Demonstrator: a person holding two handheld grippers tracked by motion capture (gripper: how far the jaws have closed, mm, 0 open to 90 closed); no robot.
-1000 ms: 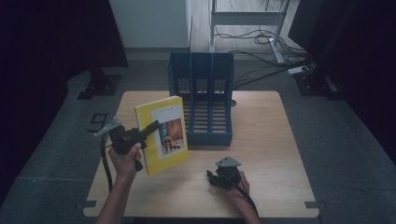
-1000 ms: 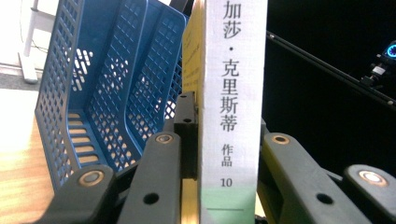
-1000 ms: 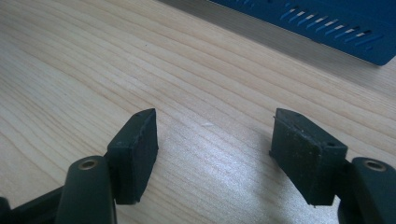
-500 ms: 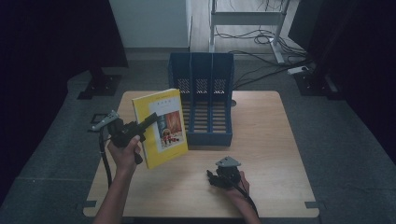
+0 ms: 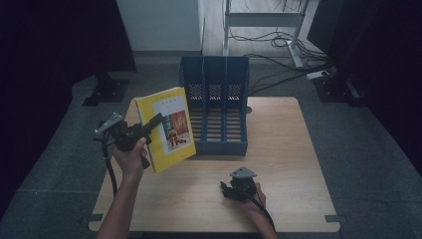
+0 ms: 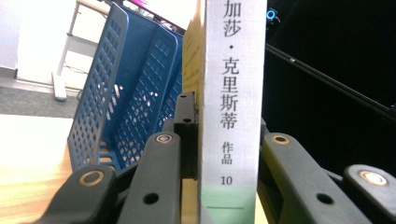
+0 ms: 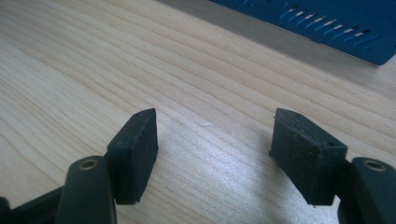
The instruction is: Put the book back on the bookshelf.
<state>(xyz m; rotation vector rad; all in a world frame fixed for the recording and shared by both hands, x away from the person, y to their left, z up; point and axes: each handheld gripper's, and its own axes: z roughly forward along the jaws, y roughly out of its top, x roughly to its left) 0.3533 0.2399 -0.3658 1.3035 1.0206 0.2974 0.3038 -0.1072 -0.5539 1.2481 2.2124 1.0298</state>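
Left of centre in the high view, the left gripper (image 5: 149,127) jaws clamp a yellow book (image 5: 166,128) upright beside the blue file rack (image 5: 216,107). The right gripper (image 5: 230,188) rests on the bench (image 5: 293,149), jaws apart, empty. The book's corner might catch a rack divider.

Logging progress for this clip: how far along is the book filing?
Done: the left gripper has the yellow book clamped and lifted off the table. In hand: carrying it beside the blue file rack. Left: slotting it into a compartment. The right gripper rests open, idle.
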